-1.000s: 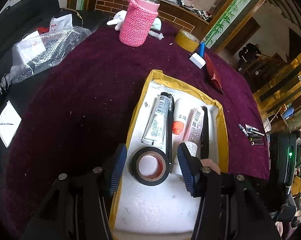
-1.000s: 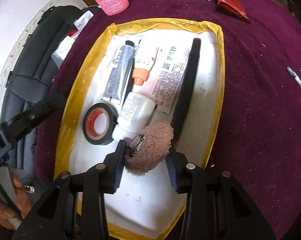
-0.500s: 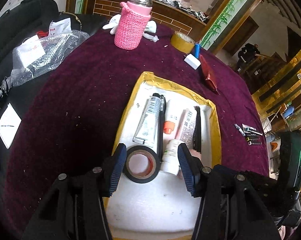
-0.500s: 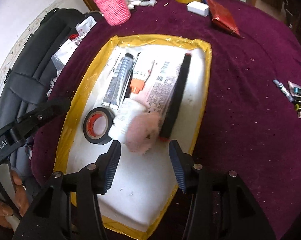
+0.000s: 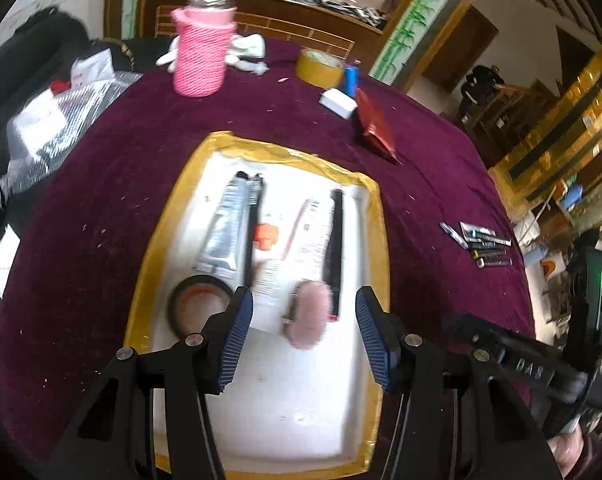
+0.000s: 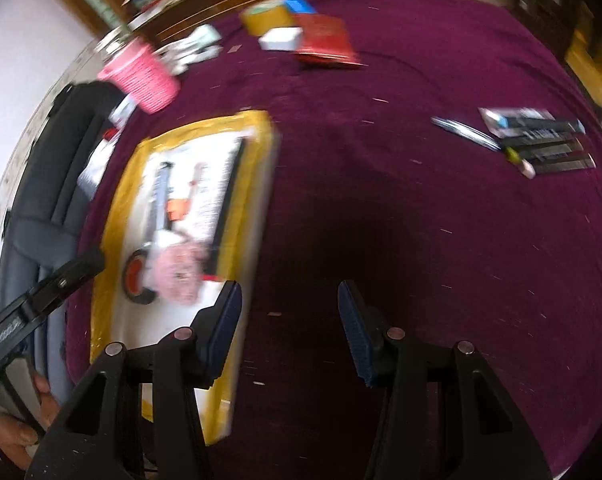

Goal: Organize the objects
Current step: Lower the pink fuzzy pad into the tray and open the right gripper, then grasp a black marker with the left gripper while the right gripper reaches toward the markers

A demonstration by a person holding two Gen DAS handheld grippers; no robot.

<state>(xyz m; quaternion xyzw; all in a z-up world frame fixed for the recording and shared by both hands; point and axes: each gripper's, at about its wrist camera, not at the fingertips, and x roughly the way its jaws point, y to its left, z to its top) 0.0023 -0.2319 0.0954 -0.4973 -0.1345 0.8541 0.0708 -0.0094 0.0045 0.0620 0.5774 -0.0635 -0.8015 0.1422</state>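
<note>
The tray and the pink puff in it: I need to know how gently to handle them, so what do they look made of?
The tray looks like white foam, matte, its rim wrapped in glossy yellow tape. The pink puff looks like soft fuzzy plush or yarn, with blurred, fluffy edges; I can't tell which.

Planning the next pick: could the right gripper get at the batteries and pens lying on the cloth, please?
Probably yes. The right gripper is open and empty over bare purple cloth, and nothing stands between it and the batteries and pens.
</note>
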